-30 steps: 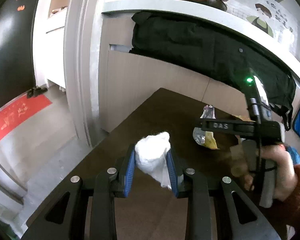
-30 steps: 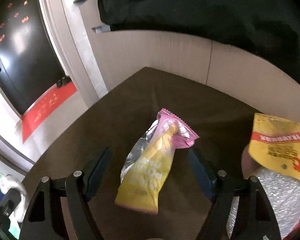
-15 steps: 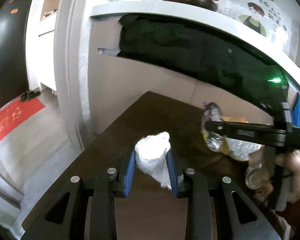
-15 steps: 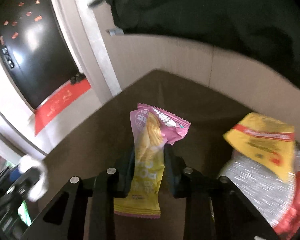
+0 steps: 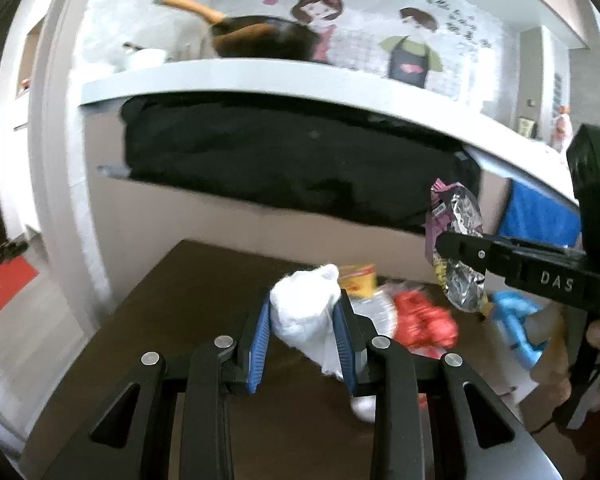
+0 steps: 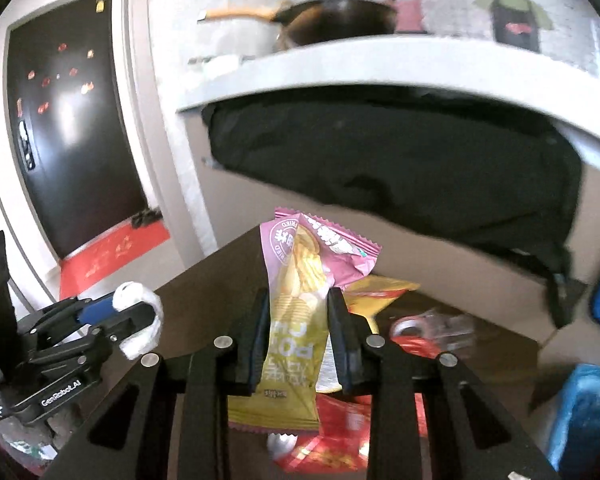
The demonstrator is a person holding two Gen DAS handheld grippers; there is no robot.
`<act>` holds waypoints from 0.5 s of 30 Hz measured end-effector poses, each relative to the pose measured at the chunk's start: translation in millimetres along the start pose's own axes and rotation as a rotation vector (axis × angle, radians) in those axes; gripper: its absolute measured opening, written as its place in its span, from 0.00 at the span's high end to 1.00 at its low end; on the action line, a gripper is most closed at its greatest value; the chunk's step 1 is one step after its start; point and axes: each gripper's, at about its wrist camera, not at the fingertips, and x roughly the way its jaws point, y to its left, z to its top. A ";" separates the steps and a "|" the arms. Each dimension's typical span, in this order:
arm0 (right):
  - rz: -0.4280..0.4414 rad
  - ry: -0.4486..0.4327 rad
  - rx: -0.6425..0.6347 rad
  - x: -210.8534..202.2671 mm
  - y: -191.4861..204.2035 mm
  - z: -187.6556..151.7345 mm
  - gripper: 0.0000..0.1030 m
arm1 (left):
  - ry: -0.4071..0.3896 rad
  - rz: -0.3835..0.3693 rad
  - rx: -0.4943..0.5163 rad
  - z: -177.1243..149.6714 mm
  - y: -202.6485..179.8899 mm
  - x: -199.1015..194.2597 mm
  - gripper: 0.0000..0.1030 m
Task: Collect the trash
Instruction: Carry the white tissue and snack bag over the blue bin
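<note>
Your biggest risk is the table (image 5: 188, 300) itself: red, yellow and foil wrappers (image 5: 416, 320) lie bunched toward its far right corner, and a low swing of either tool could sweep them over that edge. Next, your right gripper (image 6: 296, 340) is clamped on the chip packet (image 6: 300, 300) only across its middle, lifted clear above the tabletop; the slick film could slide out if you tilt or jerk. Last, your left gripper (image 5: 302, 340) pinches the crumpled white tissue (image 5: 304, 316) near the table's middle; soft paper may tear or shed its hanging tail.
</note>
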 end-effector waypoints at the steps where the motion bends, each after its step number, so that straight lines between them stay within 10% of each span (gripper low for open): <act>1: -0.005 -0.016 0.007 -10.6 -6.1 -0.6 0.75 | -0.007 -0.012 0.004 4.3 -9.0 -1.0 0.70; 15: -0.156 -0.168 0.064 -120.8 -85.3 -18.1 0.75 | -0.035 -0.177 0.114 35.2 -136.7 0.2 0.70</act>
